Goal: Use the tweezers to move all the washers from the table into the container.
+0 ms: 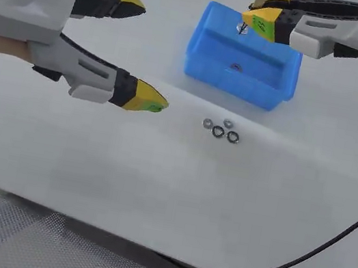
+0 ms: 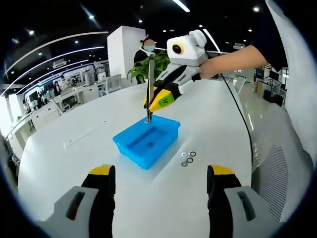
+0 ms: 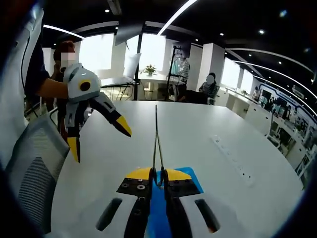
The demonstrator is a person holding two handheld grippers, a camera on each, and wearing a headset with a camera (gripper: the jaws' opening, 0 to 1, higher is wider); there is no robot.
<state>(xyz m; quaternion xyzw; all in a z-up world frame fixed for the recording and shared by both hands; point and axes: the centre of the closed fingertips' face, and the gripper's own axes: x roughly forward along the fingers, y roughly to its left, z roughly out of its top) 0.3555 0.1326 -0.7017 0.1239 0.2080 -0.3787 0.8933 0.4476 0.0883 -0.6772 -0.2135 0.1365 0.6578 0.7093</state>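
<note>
My right gripper (image 1: pixel 259 11) is shut on thin metal tweezers (image 1: pixel 249 18) and holds them over the far rim of the blue container (image 1: pixel 270 88). The tweezer tips point down into it with what looks like a small washer (image 1: pixel 242 28) between them. One washer (image 1: pixel 236 66) lies on the container floor. Several washers (image 1: pixel 219 130) lie in a cluster on the white table just in front of the container. My left gripper (image 1: pixel 141 51) hovers open to the left of the container, with nothing between its jaws. In the right gripper view the tweezers (image 3: pixel 156 134) rise from the shut jaws.
The table top (image 1: pixel 155 192) is white, and a black cable (image 1: pixel 295 262) runs across its near right part. Grey mesh of a chair (image 1: pixel 20 245) sits below the near edge. People stand far off in the room behind the table.
</note>
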